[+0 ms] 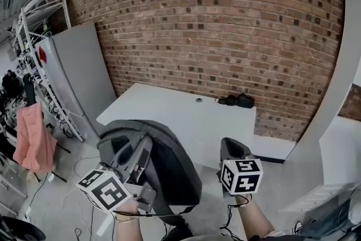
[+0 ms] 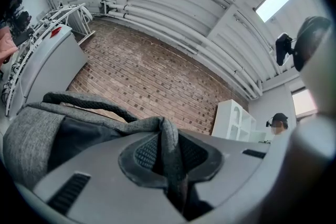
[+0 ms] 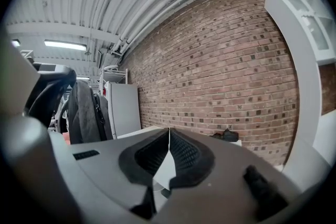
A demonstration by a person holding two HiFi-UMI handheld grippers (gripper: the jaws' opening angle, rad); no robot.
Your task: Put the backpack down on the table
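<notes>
Left gripper (image 1: 140,148) clamped on the grey woven top strap (image 2: 169,139) of the dark grey fabric backpack (image 1: 172,172). Bag hangs upright over floor, short of the white rectangular table (image 1: 169,113), which lies ahead, slightly right. Right gripper (image 3: 168,153) jaws together, empty, beside bag.

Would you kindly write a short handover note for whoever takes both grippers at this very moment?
Left gripper: shut on the grey strap of the backpack, which hangs from it.
Right gripper: jaws together, nothing in them, beside the backpack.
Things: the backpack is in the air at the near side of the white table, not on it. A small black item lies at the table's far edge by the brick wall.
Done: backpack picked up and carried to the table.
Left: bring it over the tabletop, set it down, open the left gripper.
</notes>
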